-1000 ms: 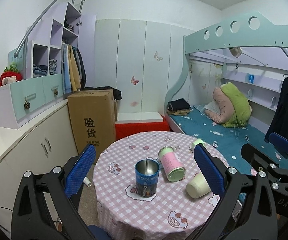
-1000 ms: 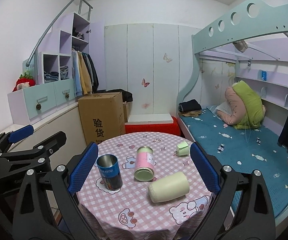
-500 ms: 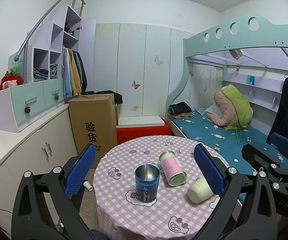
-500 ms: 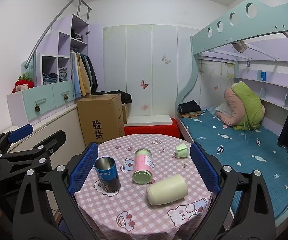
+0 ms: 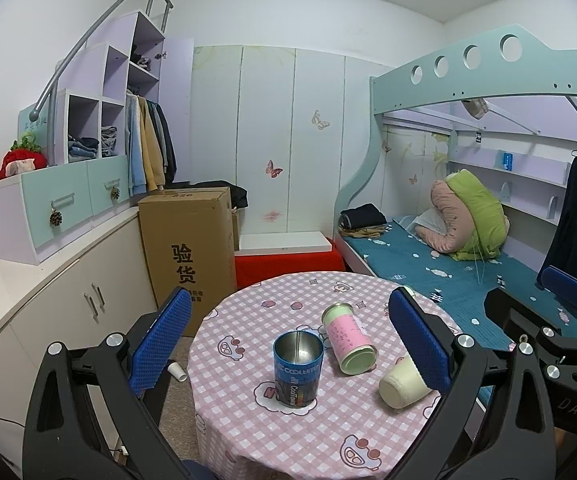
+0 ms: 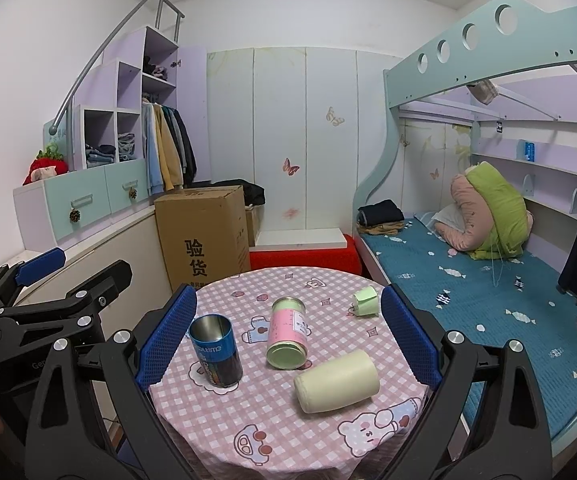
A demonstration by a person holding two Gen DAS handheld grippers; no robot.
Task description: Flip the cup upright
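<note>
1. The cream cup (image 6: pixel 337 381) is lying on its side in the lower centre of the right wrist view, on the pink checked tablecloth of the round table (image 6: pixel 248 432), so the flip is not yet done.
2. The right gripper (image 6: pixel 288 340) is hanging above the table with its jaws spread wide and nothing between them; the cup is sitting low between its blue pads (image 6: pixel 166 338), untouched.
3. The left gripper (image 5: pixel 288 342) is likewise standing released and empty, framing the blue steel tumbler (image 5: pixel 298 368), which is already standing upright.
4. A pink canister (image 6: pixel 288 332) is lying on its side just beside the cup, apparently not touching it.
5. Left to do, as I judge it: closing on the cup, tipping it and setting it on its base; which end is its mouth is hard to tell.
</note>
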